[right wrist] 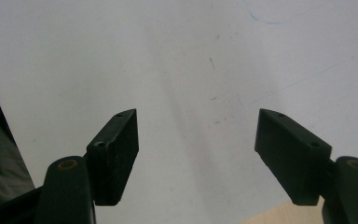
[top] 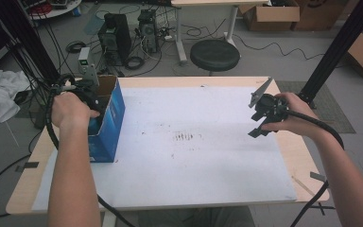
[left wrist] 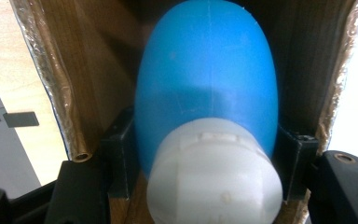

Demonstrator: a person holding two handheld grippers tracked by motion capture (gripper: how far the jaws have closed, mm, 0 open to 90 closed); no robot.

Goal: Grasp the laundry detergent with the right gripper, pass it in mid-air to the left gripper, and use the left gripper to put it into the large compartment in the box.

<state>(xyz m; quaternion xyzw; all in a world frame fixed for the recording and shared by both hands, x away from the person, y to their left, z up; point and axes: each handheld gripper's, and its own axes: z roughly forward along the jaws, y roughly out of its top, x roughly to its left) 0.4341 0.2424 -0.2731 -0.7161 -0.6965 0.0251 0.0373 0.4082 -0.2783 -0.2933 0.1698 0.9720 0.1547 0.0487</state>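
At the left of the high view, the left gripper (top: 92, 115) reaches into an open blue cardboard box (top: 109, 124), its jaws clamped on a blue plastic bottle with a white cap (left wrist: 207, 93). At right, the right gripper (top: 260, 126) hovers over the white table sheet (top: 194, 156), jaws wide.

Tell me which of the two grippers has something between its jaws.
The left gripper, reaching into the blue cardboard box: its jaws flank a blue bottle with a white cap. The right gripper hangs open over the white sheet.
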